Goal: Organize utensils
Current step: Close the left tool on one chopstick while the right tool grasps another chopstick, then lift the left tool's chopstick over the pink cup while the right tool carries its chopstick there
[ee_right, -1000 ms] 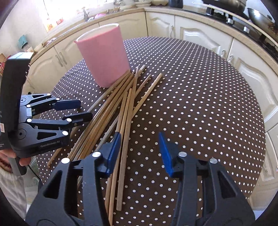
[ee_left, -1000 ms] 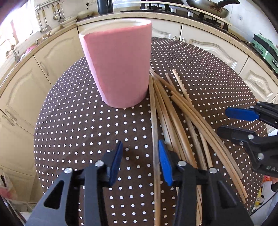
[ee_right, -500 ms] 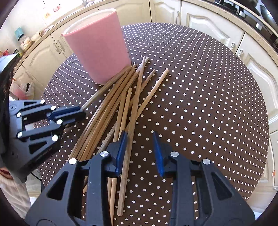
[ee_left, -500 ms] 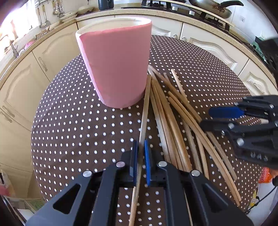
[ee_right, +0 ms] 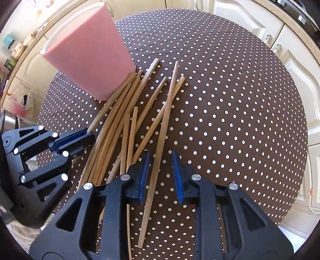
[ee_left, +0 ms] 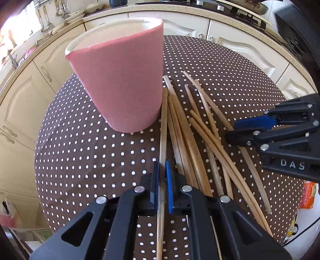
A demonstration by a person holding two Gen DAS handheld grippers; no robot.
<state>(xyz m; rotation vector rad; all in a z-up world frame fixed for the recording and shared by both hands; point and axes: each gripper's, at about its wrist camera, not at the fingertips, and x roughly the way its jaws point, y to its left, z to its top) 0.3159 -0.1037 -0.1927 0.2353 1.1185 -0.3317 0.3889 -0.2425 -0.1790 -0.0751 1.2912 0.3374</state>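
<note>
A tall pink cup (ee_left: 120, 80) (ee_right: 90, 54) stands upright on the round table with the brown dotted cloth (ee_left: 80, 150) (ee_right: 240, 100). Several wooden chopsticks (ee_left: 200, 136) (ee_right: 118, 120) lie fanned out beside its base. My left gripper (ee_left: 162, 180) (ee_right: 89, 137) is shut on one chopstick (ee_left: 163, 130) that points at the cup's foot. My right gripper (ee_right: 160, 174) (ee_left: 234, 130) hangs over the pile's right side. Its jaws are closing with a long chopstick (ee_right: 166, 120) between them, and the pads stand clear of it.
Cream kitchen cabinets (ee_left: 24, 96) (ee_right: 296, 84) ring the table, and a hob with a pan (ee_left: 248, 6) sits at the back. An orange packet (ee_left: 308, 196) lies on the floor to the right. A plastic bag (ee_right: 20, 104) hangs to the left.
The left gripper went from open to shut on one chopstick, which now points at the cup. The right gripper moved left across the pile, and its jaws narrowed around a chopstick.
</note>
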